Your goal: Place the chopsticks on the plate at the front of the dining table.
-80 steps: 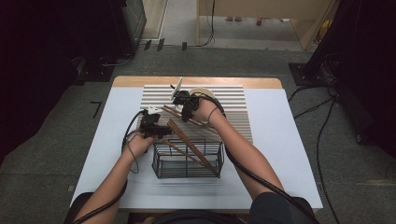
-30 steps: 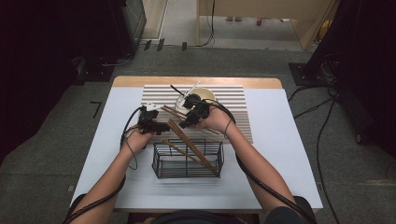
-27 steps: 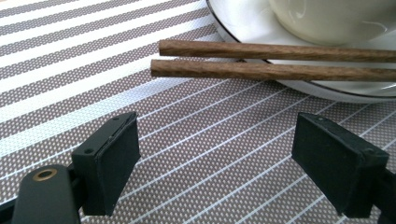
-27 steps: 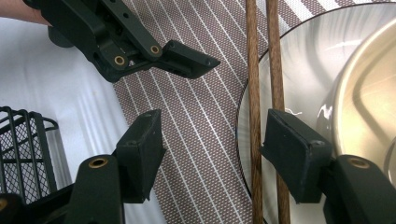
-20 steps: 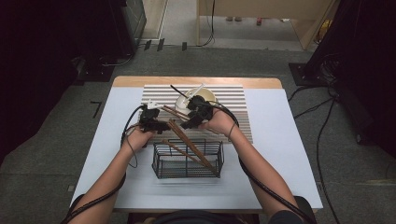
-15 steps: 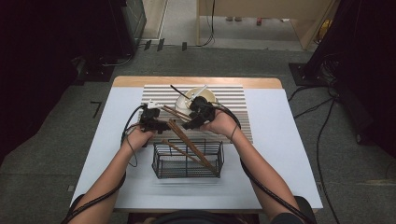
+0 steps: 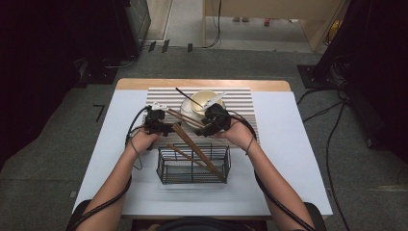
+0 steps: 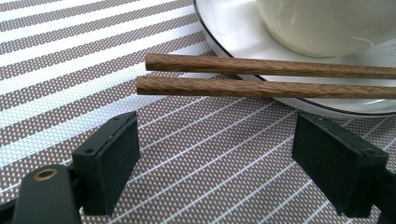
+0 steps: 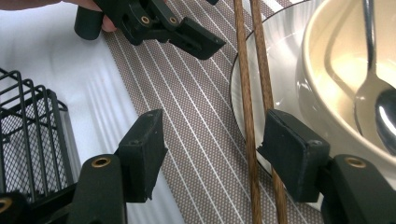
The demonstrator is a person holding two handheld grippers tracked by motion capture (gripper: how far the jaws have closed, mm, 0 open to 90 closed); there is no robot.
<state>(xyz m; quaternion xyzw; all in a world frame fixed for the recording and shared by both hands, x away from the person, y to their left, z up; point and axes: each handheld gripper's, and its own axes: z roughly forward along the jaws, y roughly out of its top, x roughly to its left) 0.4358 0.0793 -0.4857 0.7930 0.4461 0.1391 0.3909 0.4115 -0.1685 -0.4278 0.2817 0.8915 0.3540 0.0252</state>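
A pair of wooden chopsticks (image 9: 254, 116) lies side by side across the rim of the white plate (image 9: 285, 56), their ends reaching out over the striped placemat (image 8: 70, 65). On that plate stands a cream bowl (image 7: 206, 102) with a spoon (image 9: 373, 84) in it. The right gripper (image 9: 212, 140) hovers over the plate's edge, jaws apart, one chopstick between them, ungripped. The left gripper (image 8: 215, 154) sits just short of the chopstick tips, jaws wide, holding nothing. Nearer the person, a black wire basket (image 7: 193, 166) holds more chopsticks.
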